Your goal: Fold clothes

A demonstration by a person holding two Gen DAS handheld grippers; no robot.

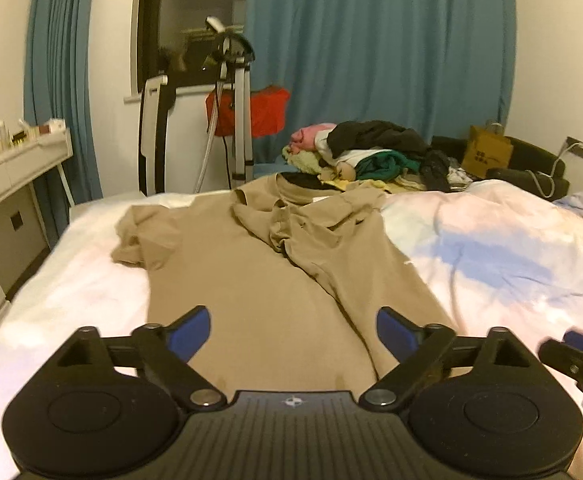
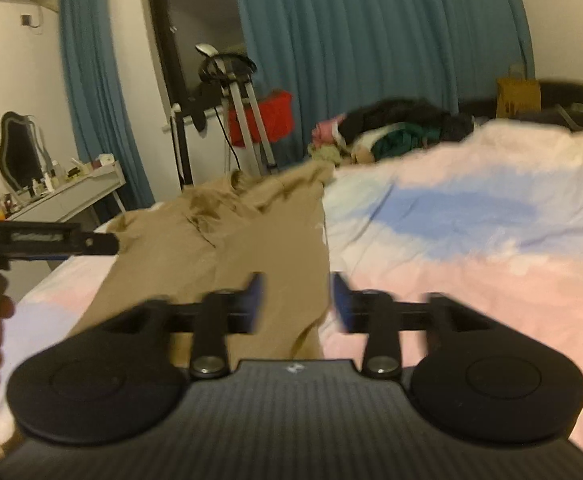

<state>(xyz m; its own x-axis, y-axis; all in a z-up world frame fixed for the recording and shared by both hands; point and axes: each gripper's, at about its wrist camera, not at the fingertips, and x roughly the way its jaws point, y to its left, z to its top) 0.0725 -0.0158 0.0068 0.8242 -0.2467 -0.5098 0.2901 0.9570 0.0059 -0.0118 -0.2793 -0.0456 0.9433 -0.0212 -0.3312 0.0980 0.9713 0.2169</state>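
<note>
A tan T-shirt lies spread on the bed, collar at the far end, its right side folded over toward the middle. It also shows in the right wrist view. My left gripper is open above the shirt's near hem, holding nothing. My right gripper is open over the shirt's near right edge; the view is blurred and I cannot tell whether it touches the cloth. The right gripper's tip shows at the right edge of the left wrist view.
The bed has a pink, white and blue quilt. A pile of mixed clothes lies at the far end. A white dresser stands left of the bed. A rack and blue curtains are behind.
</note>
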